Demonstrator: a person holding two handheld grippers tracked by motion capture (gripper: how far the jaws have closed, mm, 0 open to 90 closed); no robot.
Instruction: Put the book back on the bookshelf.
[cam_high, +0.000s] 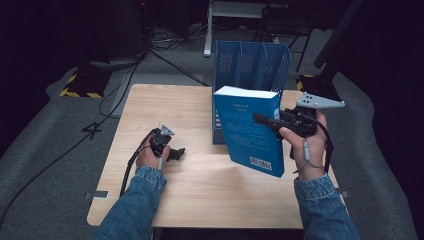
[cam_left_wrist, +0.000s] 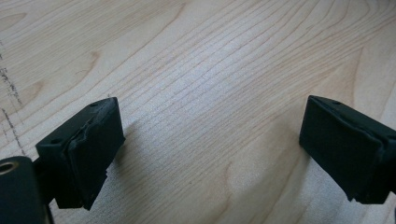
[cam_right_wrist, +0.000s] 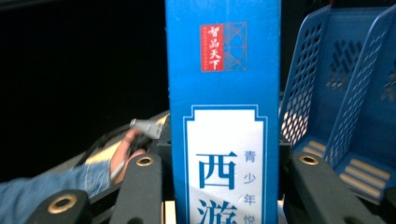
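R gripper (cam_high: 270, 121): jaws clamped on blue book (cam_high: 250, 130), held tilted above table (cam_high: 150, 105), rack (cam_high: 250, 62) at 12 o'clock | L gripper (cam_high: 172, 152): jaws wide apart, nothing between, resting on table at 9 o'clock.

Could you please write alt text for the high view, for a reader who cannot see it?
The right gripper holds a blue book tilted above a wooden table, in front of a blue file rack. The left gripper rests low over the table, holding nothing. Denim sleeves enter from the bottom; the surrounding room is dark.
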